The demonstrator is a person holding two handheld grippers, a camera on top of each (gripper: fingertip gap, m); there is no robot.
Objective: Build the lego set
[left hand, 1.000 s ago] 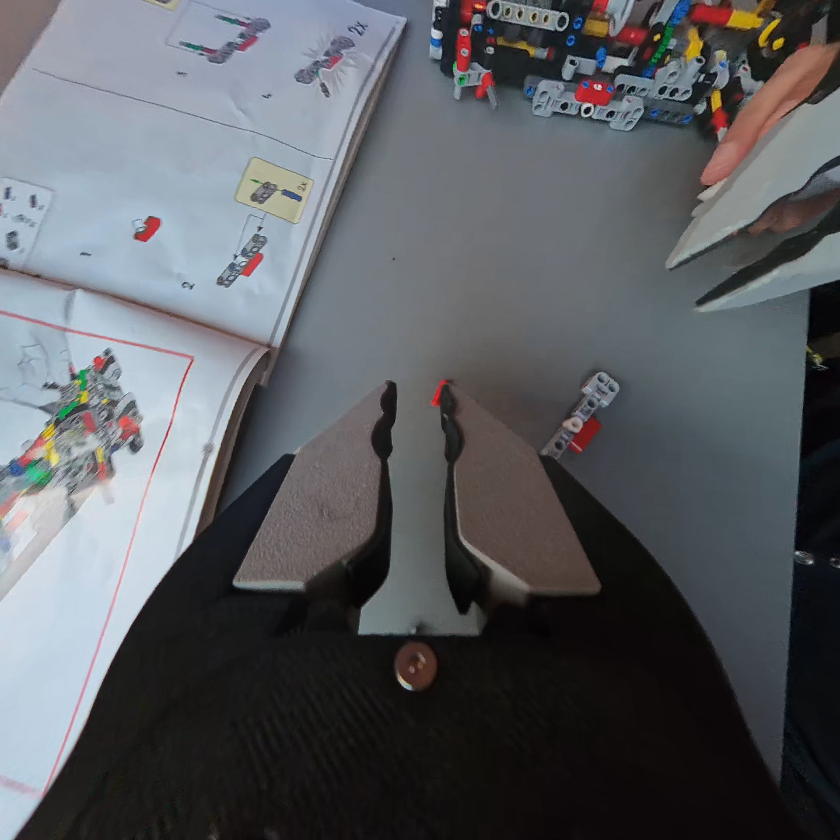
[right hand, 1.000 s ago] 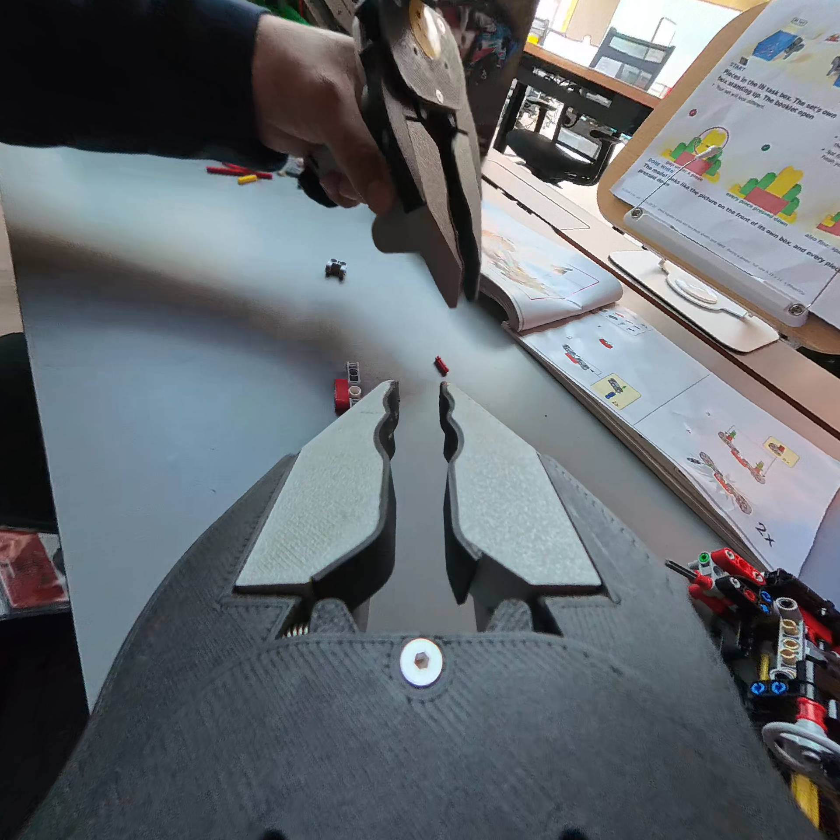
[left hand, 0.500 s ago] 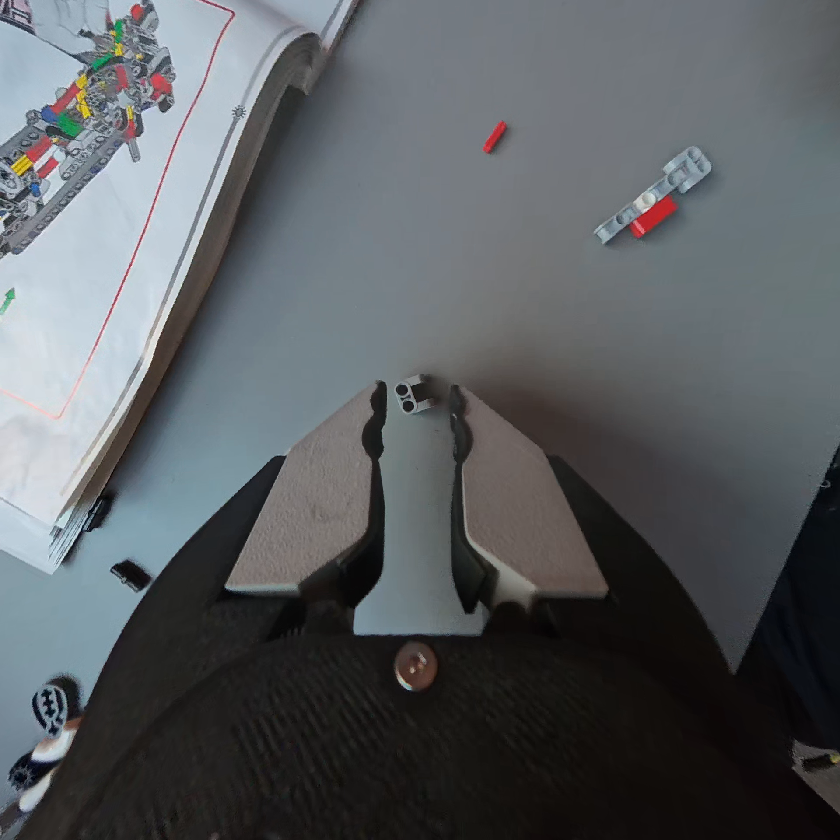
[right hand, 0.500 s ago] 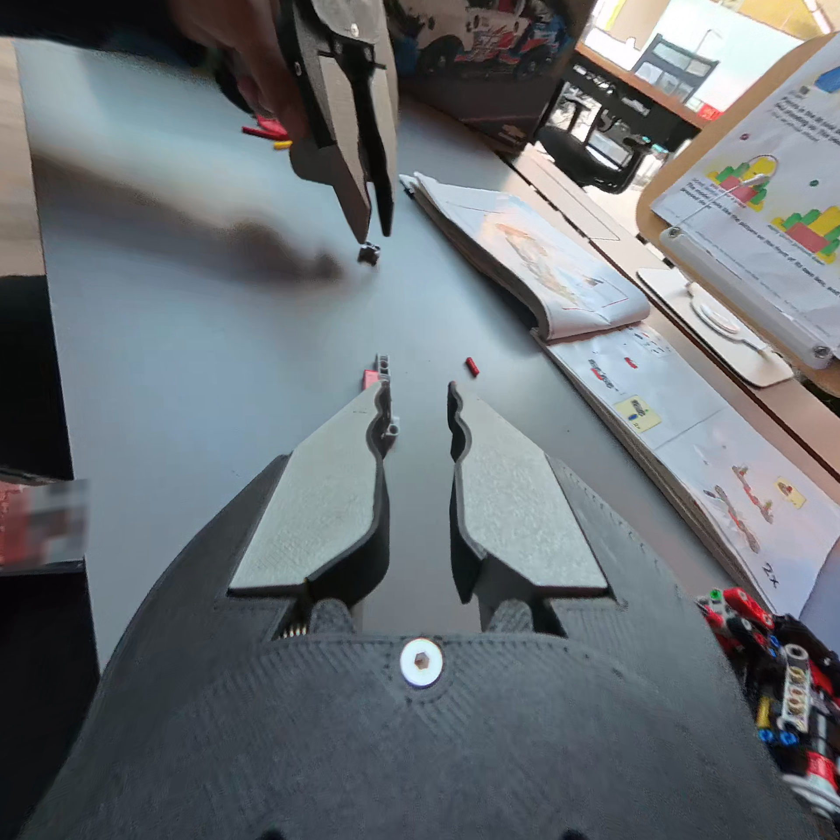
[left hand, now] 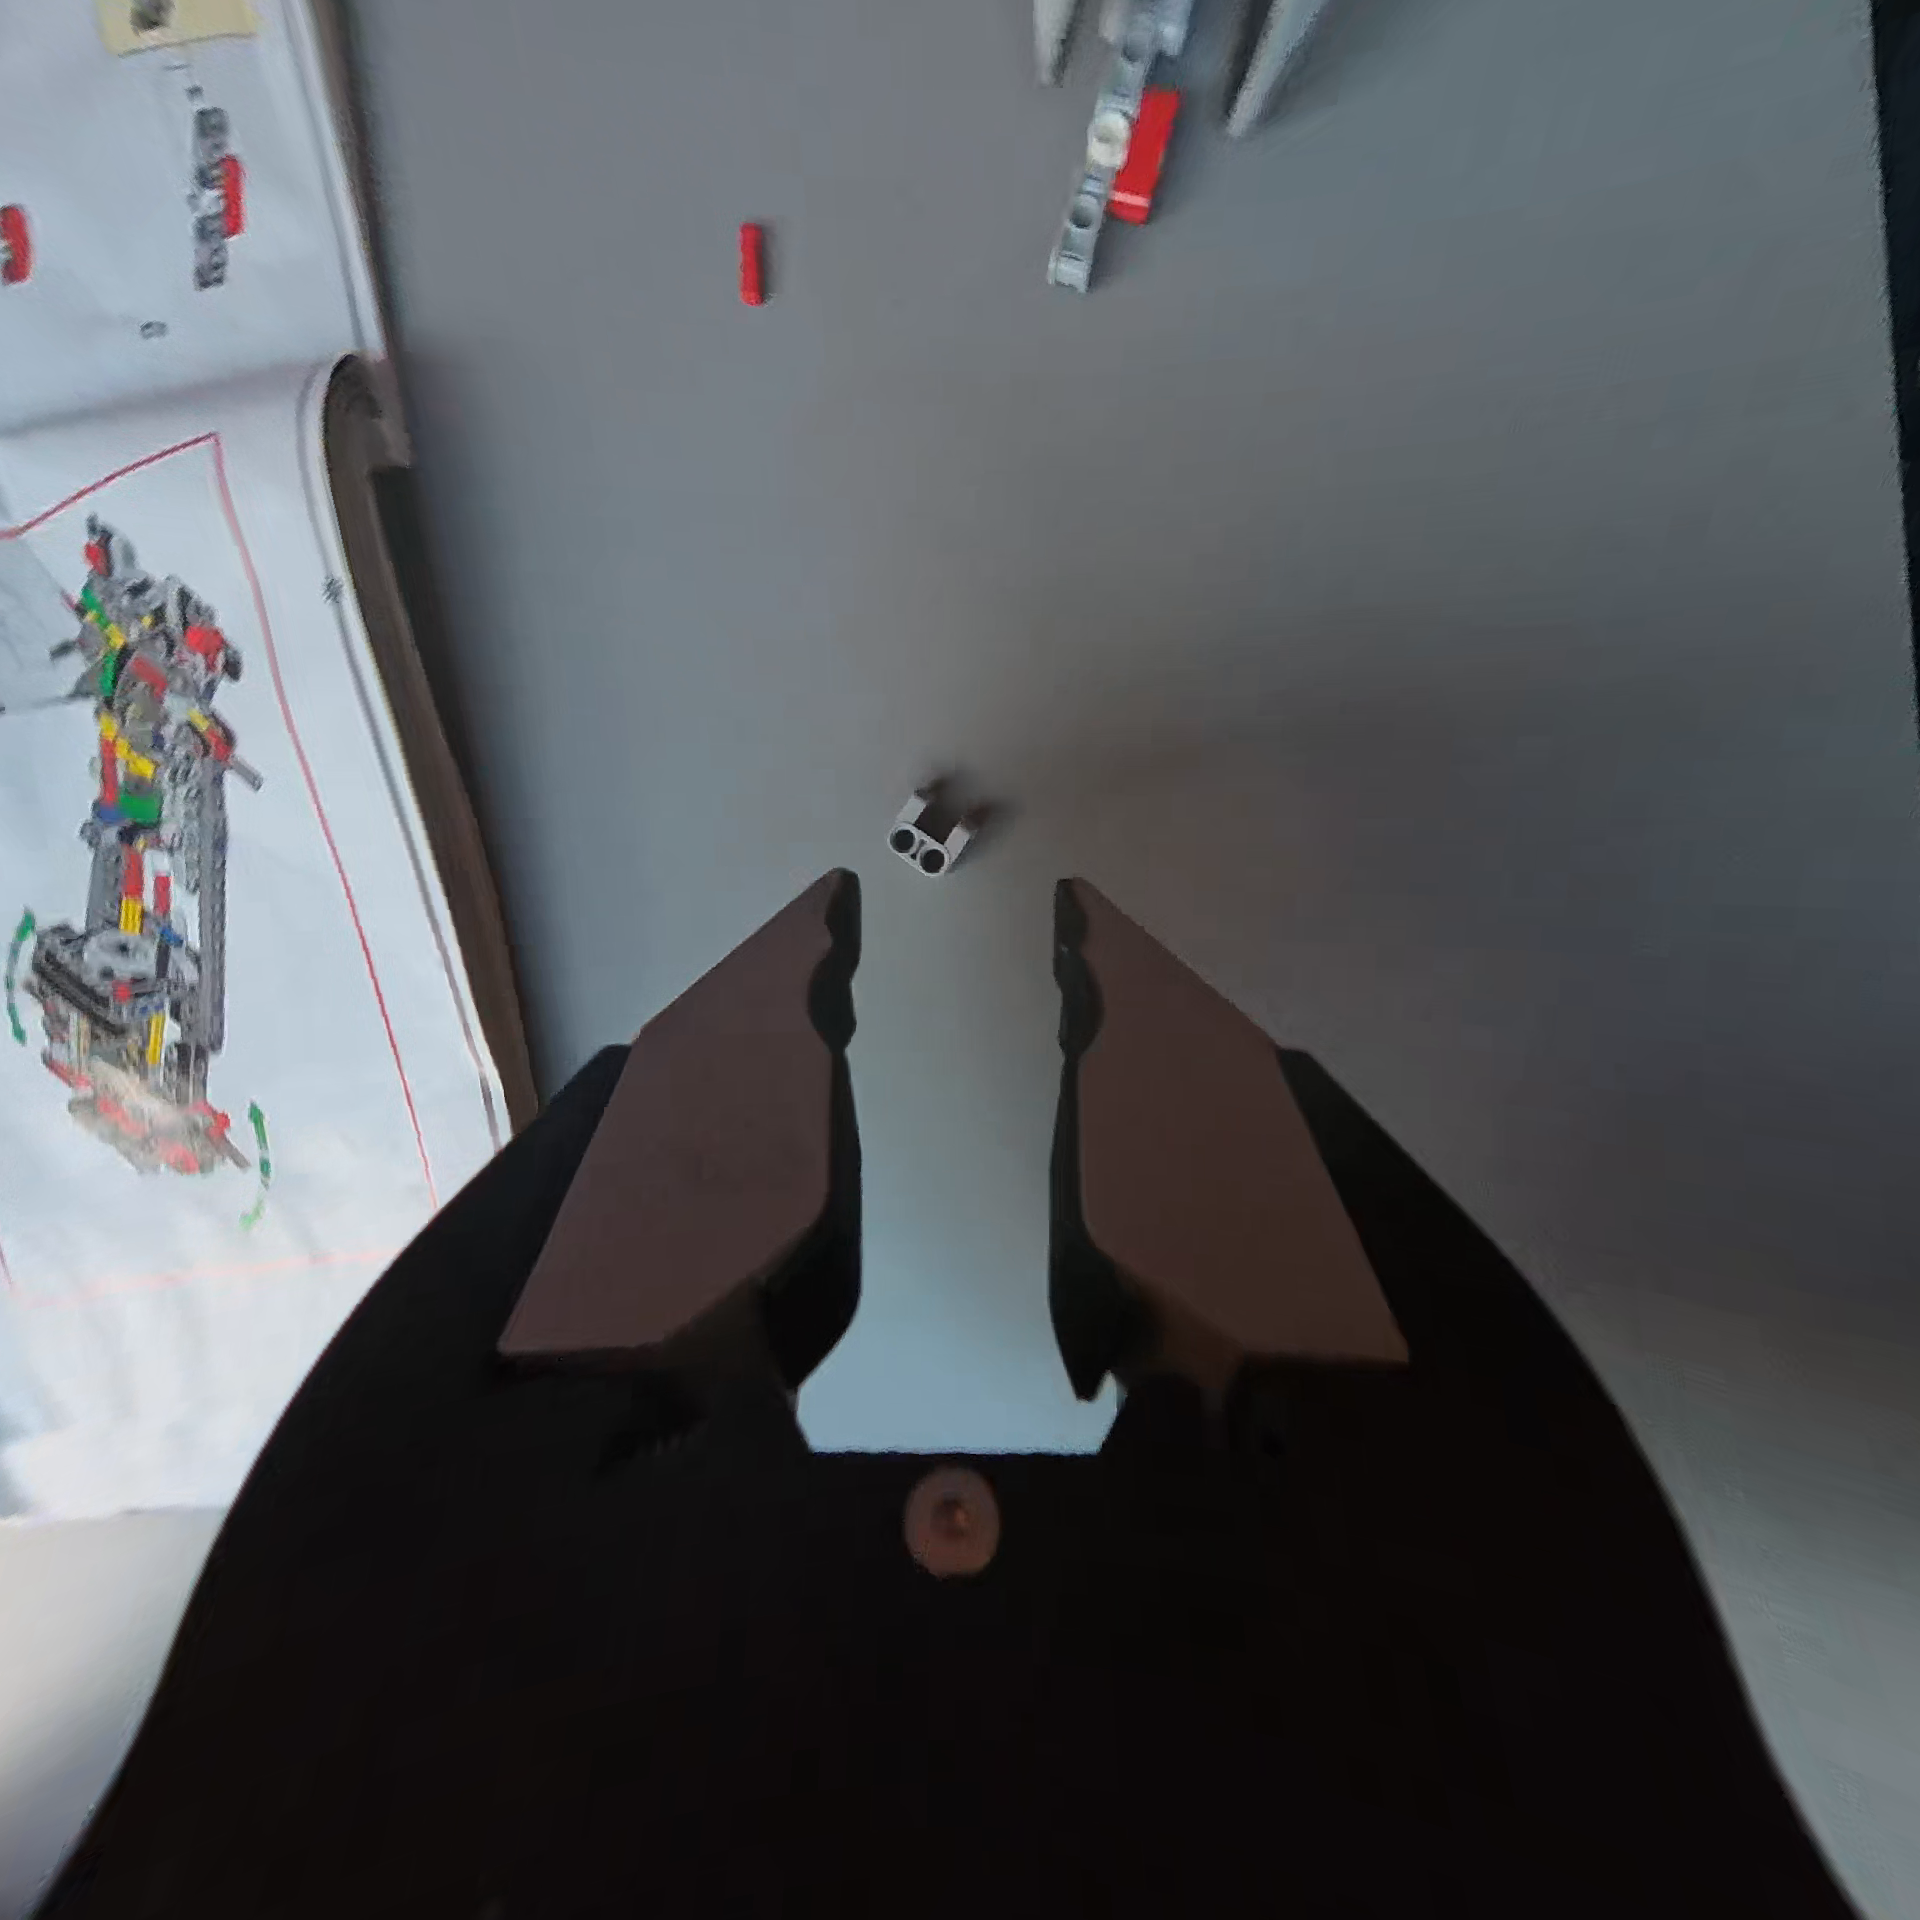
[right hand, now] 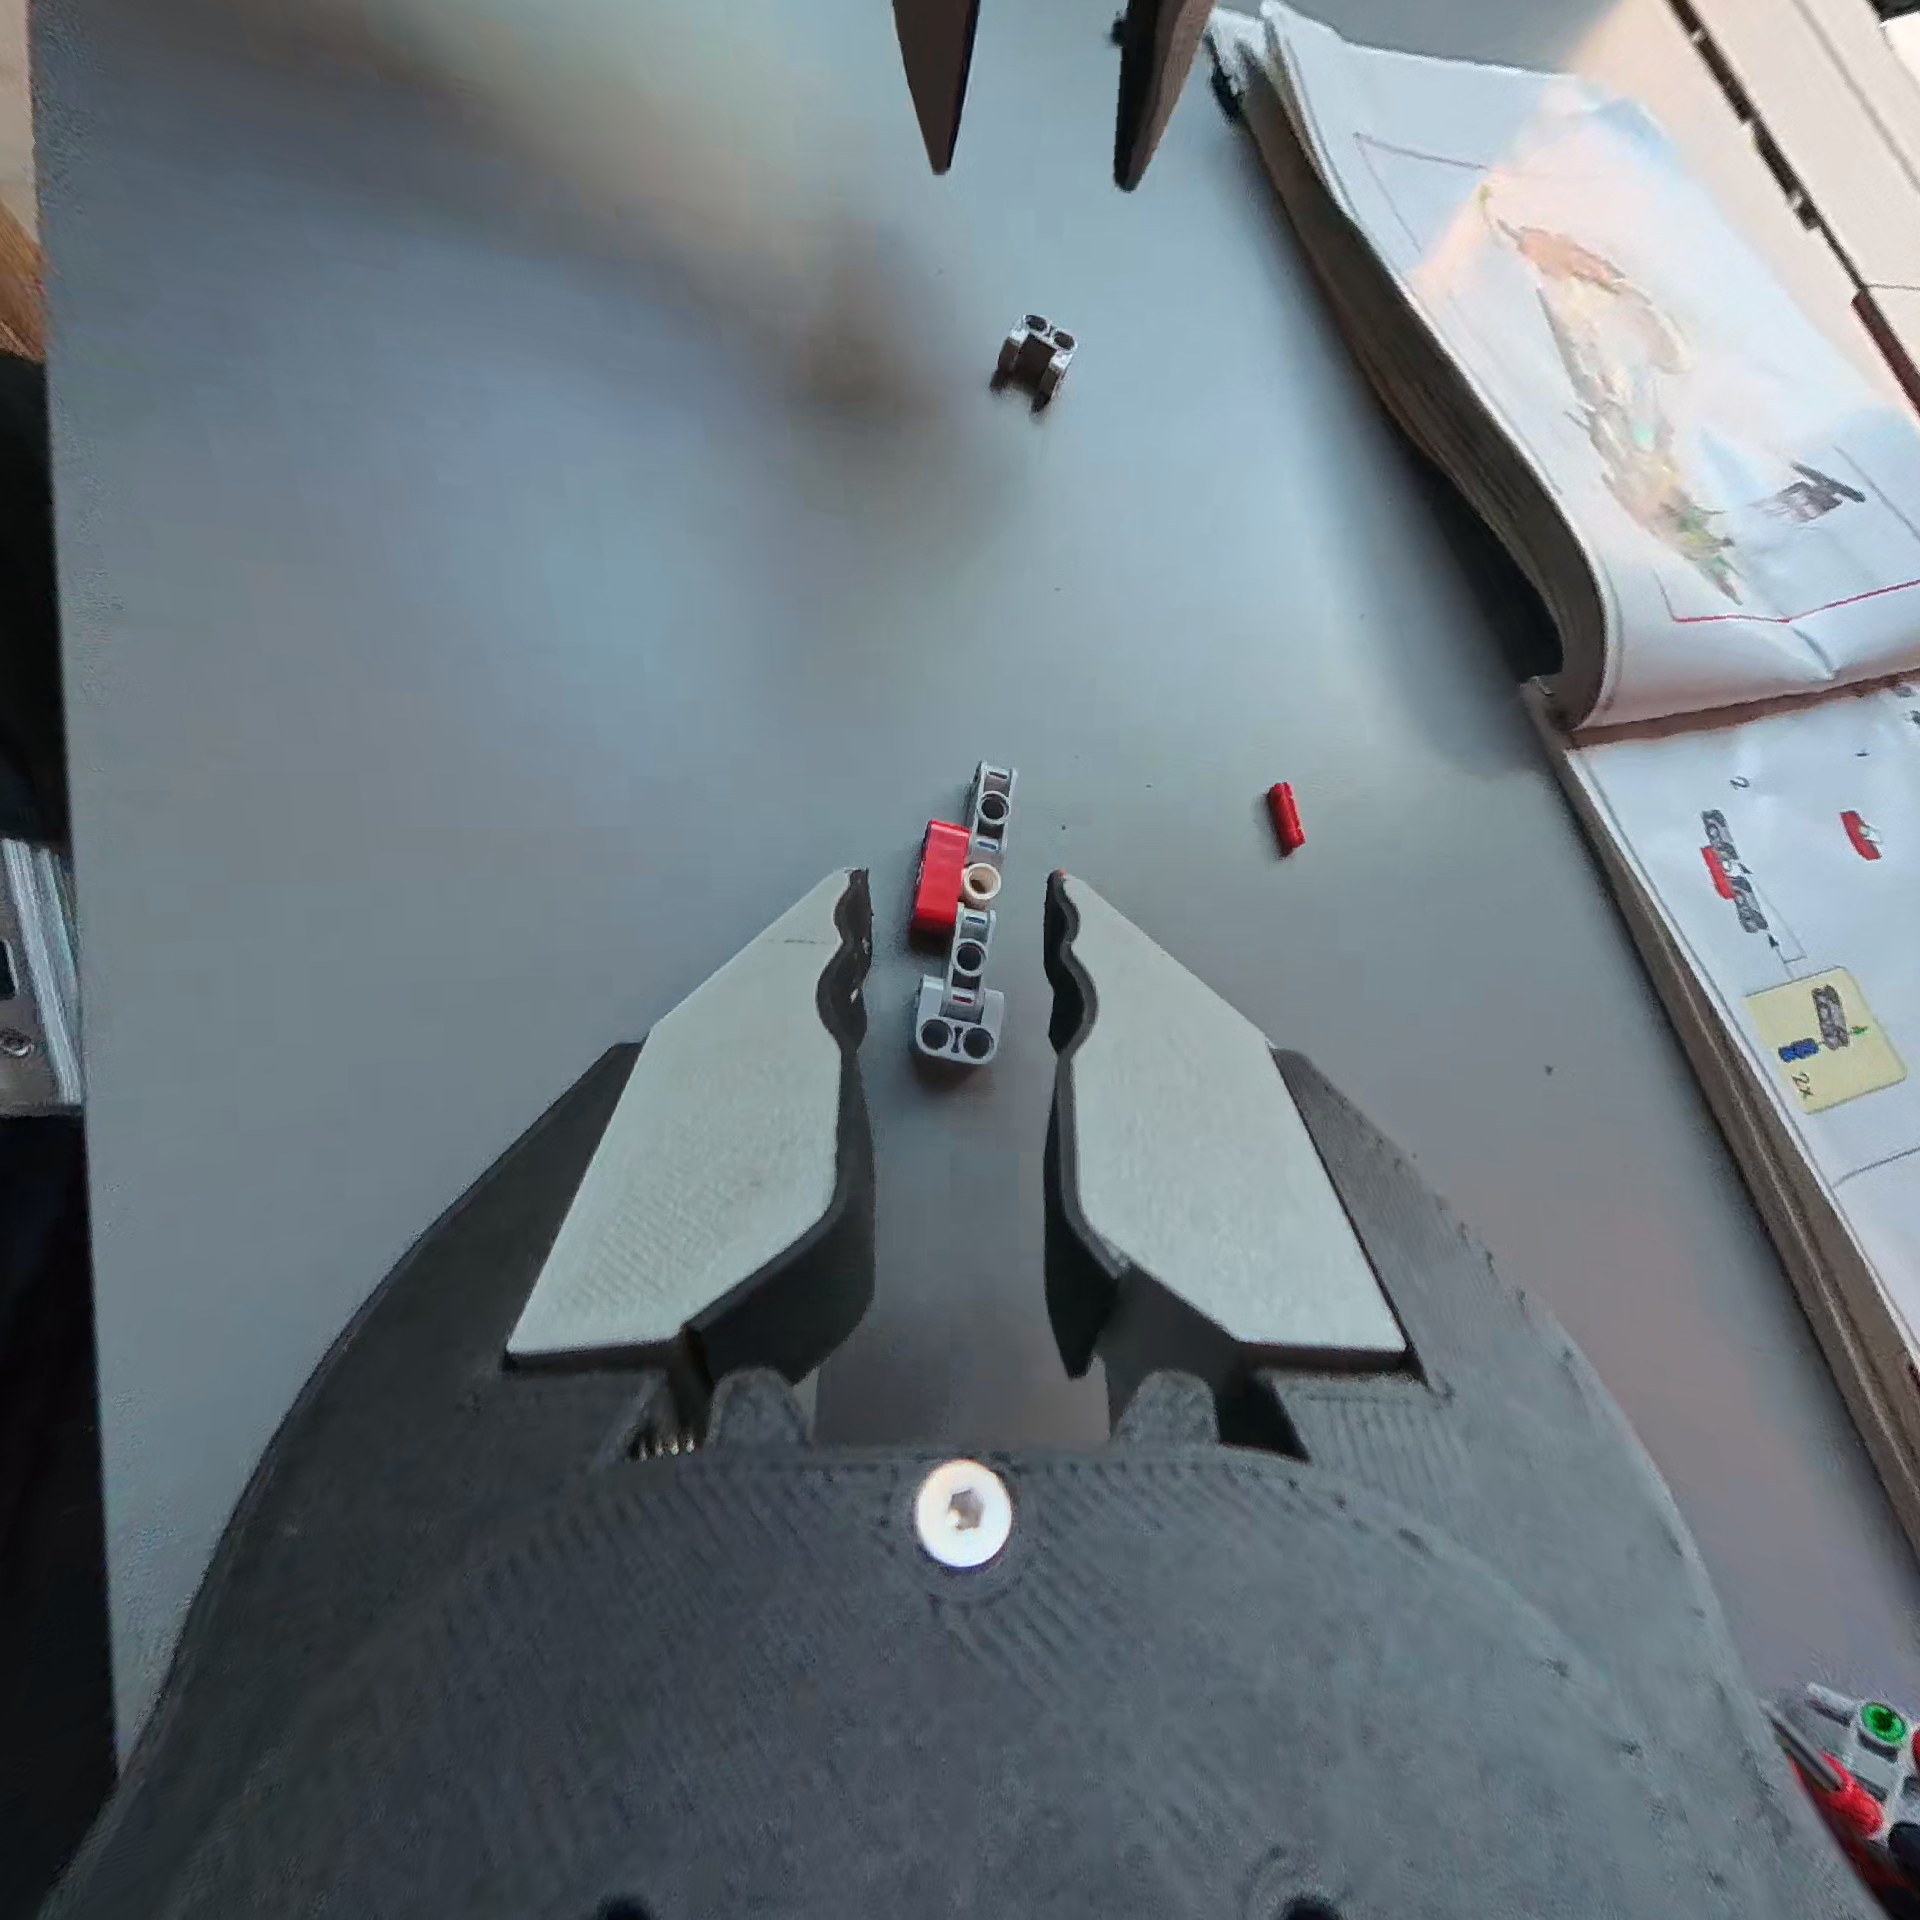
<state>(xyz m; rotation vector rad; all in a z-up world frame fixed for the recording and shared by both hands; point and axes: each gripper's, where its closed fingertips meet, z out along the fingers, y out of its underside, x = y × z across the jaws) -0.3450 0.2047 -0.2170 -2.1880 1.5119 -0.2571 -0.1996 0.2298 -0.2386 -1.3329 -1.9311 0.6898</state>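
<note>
My left gripper [left hand: 956, 894] is open above the grey table [left hand: 1351, 623]. A small grey two-hole connector [left hand: 930, 840] lies on the table just beyond its fingertips, untouched. It also shows in the right wrist view [right hand: 1034, 355], below the left gripper's fingertips [right hand: 940, 125]. My right gripper [right hand: 956, 894] is open. A small assembly of grey beams with a red piece and a tan bush [right hand: 961, 925] lies on the table between its fingers with a gap on both sides. The assembly also shows in the left wrist view [left hand: 1117, 177], between the right gripper's fingertips [left hand: 1252, 73]. A red pin [left hand: 753, 262] lies nearby and also shows in the right wrist view [right hand: 1285, 818].
An open instruction booklet [left hand: 156, 831] lies along the table's left side in the left wrist view and on the right in the right wrist view [right hand: 1621, 416]. Part of a multicoloured brick model [right hand: 1860, 1756] shows at the lower right. The table's edge [right hand: 62, 727] runs at the left. The red pin [left hand: 753, 262] is about 7 centimetres from my right fingertips and 15 centimetres from my left. The right camera catches it too, in the right wrist view [right hand: 1287, 808].
Both grippers opened wider. The left gripper moved to the grey connector and now hangs just behind it. The right gripper moved forward, so the grey and red assembly now lies between its fingers.
</note>
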